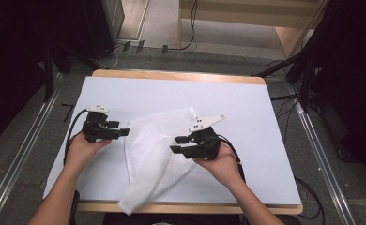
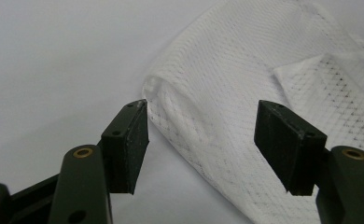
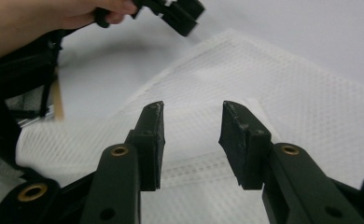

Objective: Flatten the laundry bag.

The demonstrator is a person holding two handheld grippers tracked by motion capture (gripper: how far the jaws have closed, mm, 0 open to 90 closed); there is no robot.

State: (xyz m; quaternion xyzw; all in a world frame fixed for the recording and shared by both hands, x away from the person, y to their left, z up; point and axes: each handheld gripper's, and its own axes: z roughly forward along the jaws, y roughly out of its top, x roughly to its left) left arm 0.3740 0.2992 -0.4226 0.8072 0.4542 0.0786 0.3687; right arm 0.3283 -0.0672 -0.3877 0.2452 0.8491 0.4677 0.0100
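A white mesh cloth (image 1: 155, 154) lies rumpled and partly folded mid-table, one corner hanging over the near edge; the left gripper (image 1: 123, 132) gapes wide at its left edge, holding nothing; the right gripper (image 1: 177, 144) hovers over it, jaws half apart, empty.

White mesh cloth (image 1: 155, 154), diamond-grid weave; desk (image 1: 247, 108) white-topped, wood-edged; both hand-held grippers black, brass rivets.

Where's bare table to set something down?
Free: the far strip between the white mesh cloth and the table's back edge, and the right side beyond the right gripper. Crowded: centre, where the left gripper flanks the cloth.
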